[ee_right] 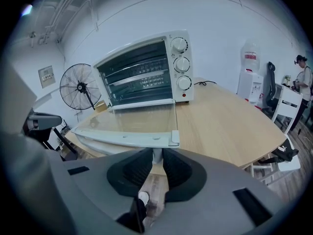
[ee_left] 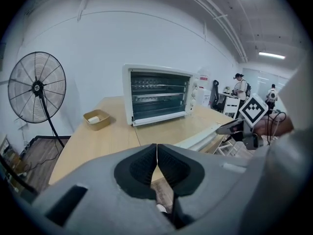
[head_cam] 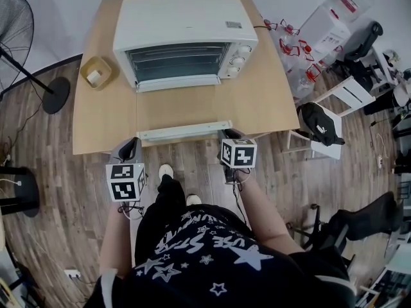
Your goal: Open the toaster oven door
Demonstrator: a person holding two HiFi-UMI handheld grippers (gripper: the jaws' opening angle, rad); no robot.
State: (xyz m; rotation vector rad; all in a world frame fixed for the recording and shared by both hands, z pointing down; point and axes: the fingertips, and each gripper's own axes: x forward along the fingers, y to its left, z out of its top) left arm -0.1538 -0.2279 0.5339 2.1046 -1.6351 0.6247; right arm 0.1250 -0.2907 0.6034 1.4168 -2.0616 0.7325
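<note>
A white toaster oven (head_cam: 186, 34) stands at the back of the wooden table (head_cam: 270, 101). Its glass door (head_cam: 183, 108) lies folded down flat, with the white handle (head_cam: 186, 131) near the table's front edge. My right gripper (head_cam: 227, 135) is at the handle's right end. In the right gripper view it (ee_right: 157, 156) is shut on the handle's end post, below the glass door (ee_right: 132, 124). My left gripper (head_cam: 131, 149) hovers just off the table's front edge, left of the handle. Its pads (ee_left: 156, 153) meet with nothing between them.
A small tan tray (head_cam: 97, 73) sits on the table left of the oven. A standing fan (head_cam: 16, 24) is at the far left. At the right are a white chair with a black bag (head_cam: 324, 124) and clutter. The person's feet (head_cam: 166, 171) are under the table edge.
</note>
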